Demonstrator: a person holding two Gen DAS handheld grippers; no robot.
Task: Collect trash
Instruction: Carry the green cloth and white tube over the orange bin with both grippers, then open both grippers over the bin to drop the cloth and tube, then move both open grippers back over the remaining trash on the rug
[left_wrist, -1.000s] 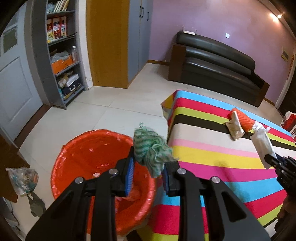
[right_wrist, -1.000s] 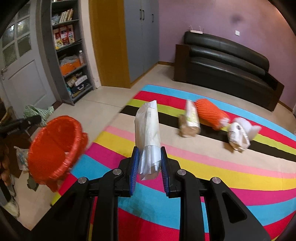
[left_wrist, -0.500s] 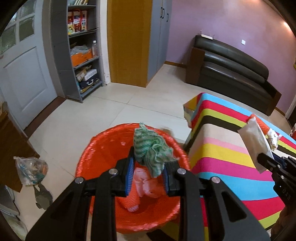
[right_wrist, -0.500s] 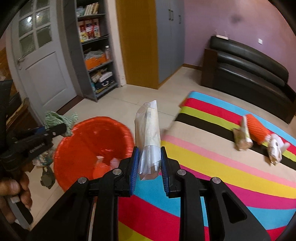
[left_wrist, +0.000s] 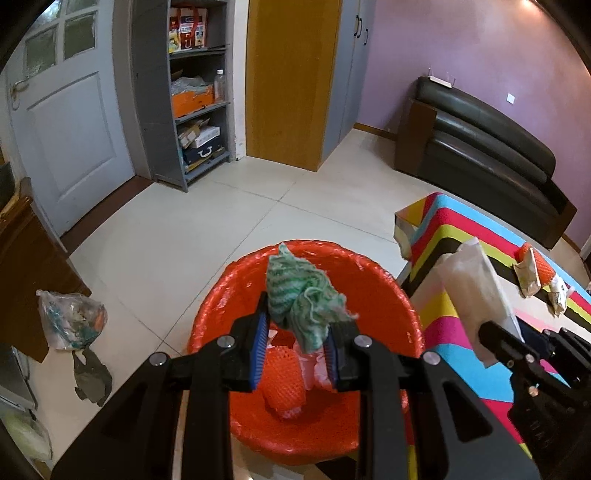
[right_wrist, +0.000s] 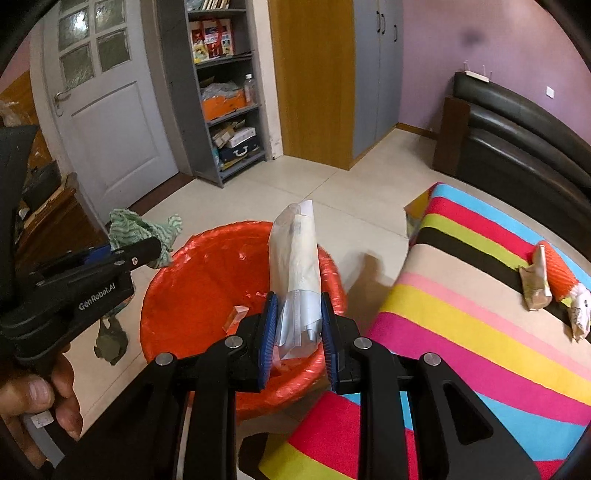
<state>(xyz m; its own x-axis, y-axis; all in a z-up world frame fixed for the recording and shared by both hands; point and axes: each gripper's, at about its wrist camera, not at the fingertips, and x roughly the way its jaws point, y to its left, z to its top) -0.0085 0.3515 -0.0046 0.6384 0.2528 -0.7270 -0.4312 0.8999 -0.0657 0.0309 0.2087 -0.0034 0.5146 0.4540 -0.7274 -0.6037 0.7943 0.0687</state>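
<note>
My left gripper (left_wrist: 297, 345) is shut on a crumpled green cloth (left_wrist: 301, 301) and hangs over the orange-lined bin (left_wrist: 388, 295). Orange netting and pale scraps (left_wrist: 284, 373) lie in the bin's bottom. My right gripper (right_wrist: 297, 328) is shut on a clear plastic packet (right_wrist: 295, 258) that stands upright above the bin's right rim (right_wrist: 332, 273). In the left wrist view the right gripper (left_wrist: 491, 338) and its packet (left_wrist: 476, 291) show at the right. The right wrist view has the left gripper (right_wrist: 147, 253) and the green cloth (right_wrist: 140, 229) at the left, held by a hand (right_wrist: 33, 398).
A striped rug (right_wrist: 480, 332) lies right of the bin with an orange net piece (right_wrist: 557, 273) and crumpled wrappers (right_wrist: 535, 284) on it. A clear bag of rubbish (left_wrist: 70, 321) sits on the tiled floor left of the bin. Shelves, a door and a black sofa (left_wrist: 487, 155) stand behind.
Both grippers have swung left from over the rug to above the bin, each still gripping its item. The bin now sits in the middle of both views.
</note>
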